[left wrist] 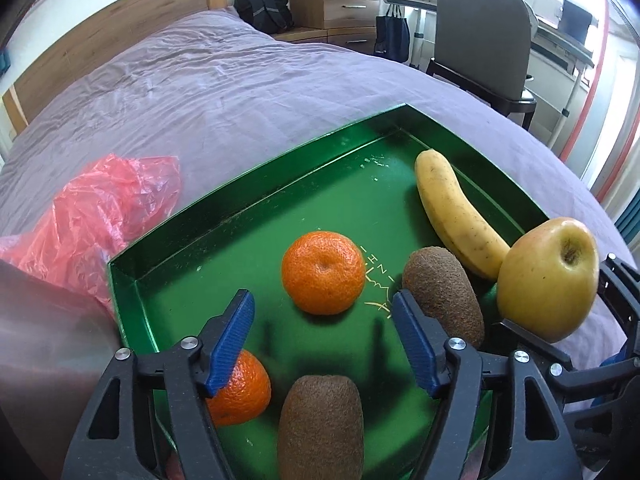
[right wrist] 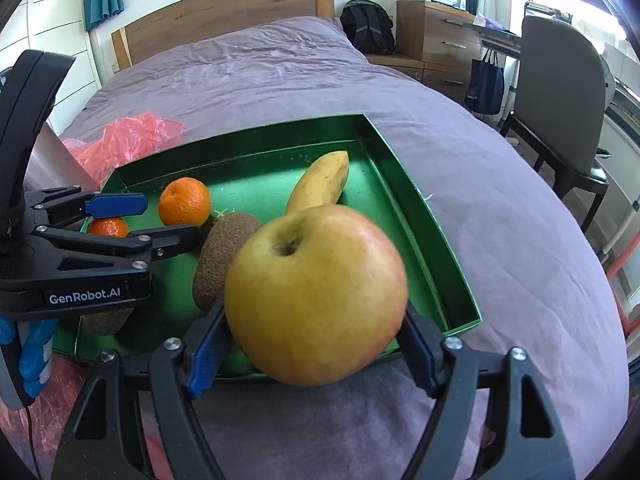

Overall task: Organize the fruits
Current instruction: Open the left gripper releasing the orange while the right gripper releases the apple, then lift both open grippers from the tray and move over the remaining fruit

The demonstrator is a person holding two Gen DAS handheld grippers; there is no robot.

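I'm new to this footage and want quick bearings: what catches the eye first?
A big yellow-red apple fills the foreground, clamped in the right gripper above the near edge of a shiny green tray on a purple bed. In the tray lie two mandarins, two kiwis and a banana, with the open left gripper over them.

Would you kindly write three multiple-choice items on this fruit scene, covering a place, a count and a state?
1. Where does the banana lie?
A. in the green tray
B. on the bedcover
C. in the red bag

2. How many kiwis are in the tray?
A. one
B. two
C. four

3. What is the right gripper doing?
A. hanging open
B. gripping a kiwi
C. gripping the apple

Answers: 1 A, it lies along the tray's right wall. 2 B, kiwis show there. 3 C, both pads press the apple.
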